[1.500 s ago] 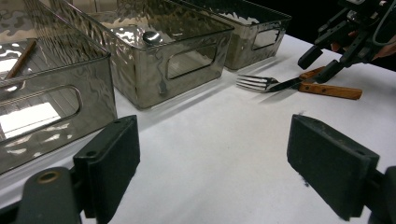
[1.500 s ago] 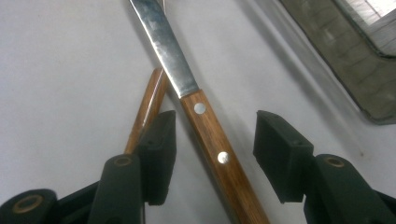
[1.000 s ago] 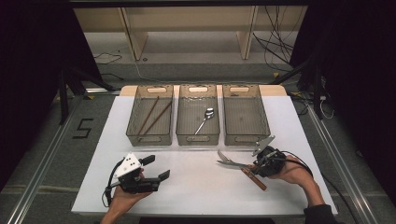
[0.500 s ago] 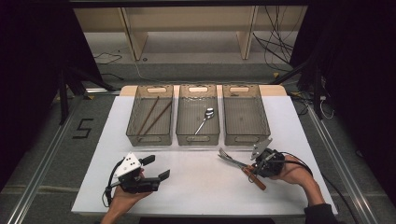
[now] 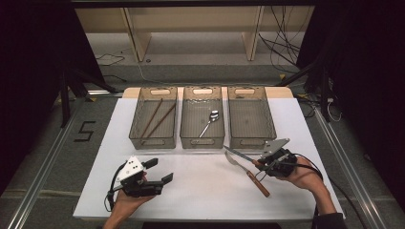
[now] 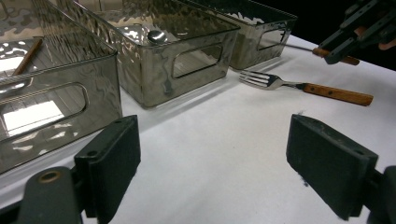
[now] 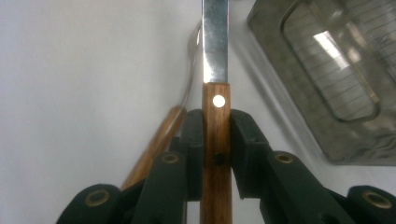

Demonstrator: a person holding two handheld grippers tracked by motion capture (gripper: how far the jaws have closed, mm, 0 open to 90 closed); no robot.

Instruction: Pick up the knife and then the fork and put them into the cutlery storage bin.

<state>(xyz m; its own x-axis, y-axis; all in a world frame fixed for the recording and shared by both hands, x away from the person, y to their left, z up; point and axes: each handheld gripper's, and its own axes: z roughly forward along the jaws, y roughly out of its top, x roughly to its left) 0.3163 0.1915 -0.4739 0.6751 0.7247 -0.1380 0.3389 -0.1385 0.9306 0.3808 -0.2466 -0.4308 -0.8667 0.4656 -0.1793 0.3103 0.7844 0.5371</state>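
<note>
My right gripper [image 5: 264,165] is shut on the wooden handle of a knife [image 5: 240,155]. The knife's steel blade [image 7: 215,37] points left and away, toward the bins, and its handle [image 7: 216,140] sits squeezed between the jaws. A fork [image 5: 248,175] with a wooden handle lies on the white table just beneath and in front of the knife; its handle [image 7: 156,140] shows to the left of the jaws. My left gripper [image 5: 159,171] rests at the front left, open with nothing between its jaws [image 6: 215,154]. From there I see the fork [image 6: 303,86] and the right gripper [image 6: 357,28] farther off.
Three clear bins stand in a row at the back of the white table [image 5: 200,191]. The left bin [image 5: 138,125] holds two brown chopsticks [image 5: 157,118], the middle bin [image 5: 187,125] a spoon [image 5: 210,120], and the right bin [image 5: 267,125] has nothing visible in it.
The right gripper has shifted slightly away and to the right with the knife in it, drawing the knife apart from the fork. The left gripper has not moved.
</note>
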